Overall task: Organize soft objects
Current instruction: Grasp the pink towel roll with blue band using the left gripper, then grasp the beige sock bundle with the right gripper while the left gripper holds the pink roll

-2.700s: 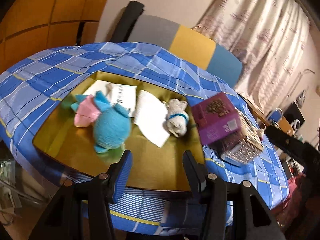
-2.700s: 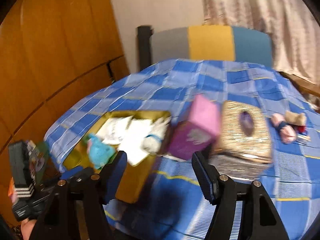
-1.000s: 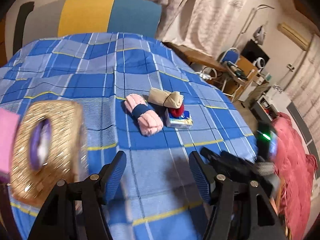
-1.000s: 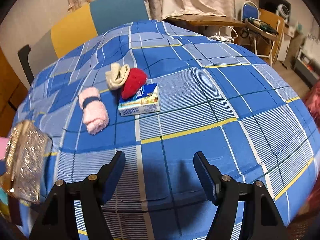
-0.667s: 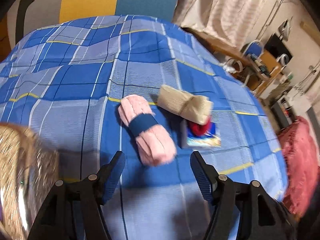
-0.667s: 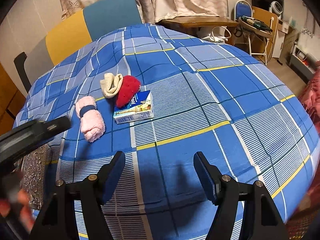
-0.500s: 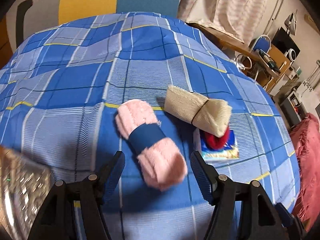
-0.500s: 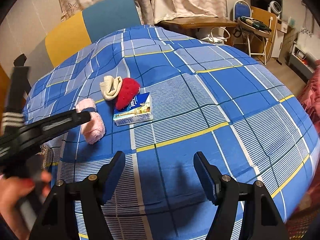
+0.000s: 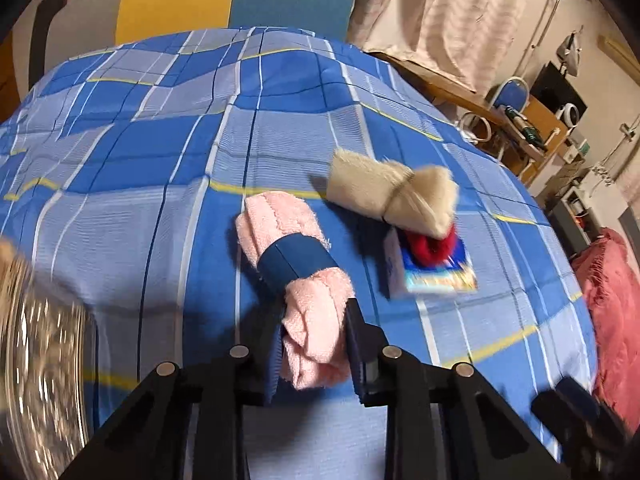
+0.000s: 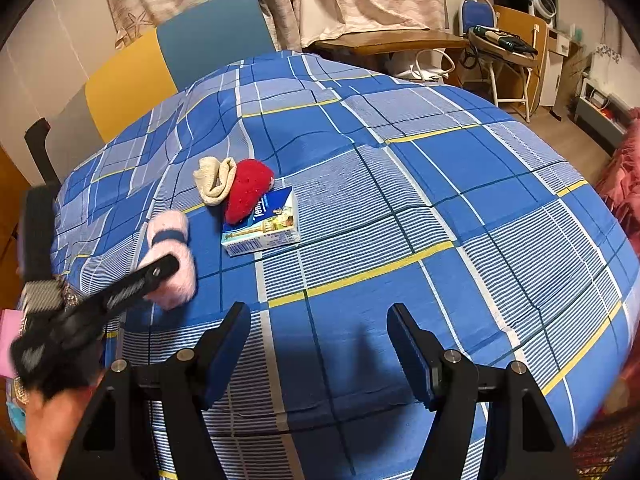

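A pink towel roll [image 9: 292, 256] with a navy band lies on the blue checked tablecloth [image 9: 140, 168]. My left gripper [image 9: 314, 344] is closing its jaws on the roll's near end, which fills the gap between the pads. In the right wrist view the same pink roll [image 10: 172, 256] sits at the left with the left gripper [image 10: 166, 266] over it. A beige rolled cloth [image 9: 394, 196] and a red plush strawberry [image 10: 248, 190] rest against a small tissue box [image 10: 264, 224]. My right gripper [image 10: 318, 344] hangs open over bare cloth.
A glittery gold box [image 9: 40, 380] stands at the left edge, close to the left gripper. A hand [image 10: 52, 420] holds the left tool. A yellow and blue chair [image 10: 168, 60] stands behind the table. A desk and folding chair [image 10: 480, 40] are beyond on the right.
The left gripper came down and forward onto the pink roll, and its jaws went from wide open to narrow around the roll's near end. The right gripper stayed in place, open.
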Available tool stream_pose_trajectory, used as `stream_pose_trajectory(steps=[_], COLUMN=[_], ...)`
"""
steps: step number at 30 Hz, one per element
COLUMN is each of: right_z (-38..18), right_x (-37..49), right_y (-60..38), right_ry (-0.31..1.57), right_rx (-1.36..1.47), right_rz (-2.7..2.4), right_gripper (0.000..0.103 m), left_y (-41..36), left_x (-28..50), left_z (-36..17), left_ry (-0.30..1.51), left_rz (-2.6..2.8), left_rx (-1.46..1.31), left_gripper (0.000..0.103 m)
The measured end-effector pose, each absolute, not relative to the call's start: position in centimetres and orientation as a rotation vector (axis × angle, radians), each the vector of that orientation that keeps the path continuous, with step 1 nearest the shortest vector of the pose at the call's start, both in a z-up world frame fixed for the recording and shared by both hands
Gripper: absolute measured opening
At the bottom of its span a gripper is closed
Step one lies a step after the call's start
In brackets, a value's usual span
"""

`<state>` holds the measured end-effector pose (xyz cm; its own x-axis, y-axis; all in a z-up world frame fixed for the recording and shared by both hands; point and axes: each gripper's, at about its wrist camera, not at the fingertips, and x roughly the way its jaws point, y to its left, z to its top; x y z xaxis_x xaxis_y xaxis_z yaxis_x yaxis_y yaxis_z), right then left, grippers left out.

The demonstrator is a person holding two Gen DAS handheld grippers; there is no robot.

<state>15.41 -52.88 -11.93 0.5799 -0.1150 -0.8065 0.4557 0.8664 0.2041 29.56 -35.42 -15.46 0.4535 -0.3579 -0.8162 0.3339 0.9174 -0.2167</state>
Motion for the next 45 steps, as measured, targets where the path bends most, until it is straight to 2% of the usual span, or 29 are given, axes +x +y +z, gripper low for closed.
stream_pose_trajectory(steps=[5,12,17,23,25,27,32,33,36,39,45], right_z=[-11.9,-10.3,-9.5,-9.8,-10.6,-11.5,-13.7,-13.9,-13.5,-12.9,-11.7], right_x=[15.3,16.2,21.6,29.6,31.5,32.8,33.4,33.1,31.3,29.4,24.3], right_y=[-52.6,-50.3,-49.5,-48.9,-48.4,-48.0,-48.1,-48.2,-48.7,-49.2,-49.8], right_ry=[0.877,0.737,0.739,0.828,0.878,0.922,1.021,1.016,0.977,0.945,0.905], right_rx=[0.421,0.304,0.172,0.043,0.002,-0.031,-0.043,-0.044,-0.004,0.076,0.215], right_rz=[-0.324,-0.237,-0.190,-0.188,-0.184,-0.169,-0.198,-0.201,-0.160,-0.135,-0.098], right_gripper=[0.071,0.072,0.072,0.072,0.070,0.062,0.055,0.044,0.034,0.032,0.031], left_y=[-33.9,-32.1,-31.2,-30.4,-30.2,-29.9,-29.6,-29.6,-29.6,-29.8,-29.8], left_x=[26.0,23.6,23.4,22.7,22.5,22.5,22.7,22.6,22.6,22.9,22.9], left_z=[-16.0,-16.4,-16.6,-16.8,-16.8,-16.9,-17.0,-17.0,-16.9,-17.2,-17.2], left_ry=[1.003,0.974,0.976,0.989,0.994,0.997,0.997,0.998,0.999,1.018,1.017], left_rz=[-0.454,-0.492,-0.509,-0.525,-0.532,-0.539,-0.548,-0.548,-0.546,-0.543,-0.529], left_rx=[-0.024,-0.056,-0.087,-0.106,-0.113,-0.119,-0.120,-0.120,-0.117,-0.120,-0.117], left_gripper=[0.027,0.028,0.028,0.028,0.028,0.028,0.029,0.029,0.031,0.036,0.038])
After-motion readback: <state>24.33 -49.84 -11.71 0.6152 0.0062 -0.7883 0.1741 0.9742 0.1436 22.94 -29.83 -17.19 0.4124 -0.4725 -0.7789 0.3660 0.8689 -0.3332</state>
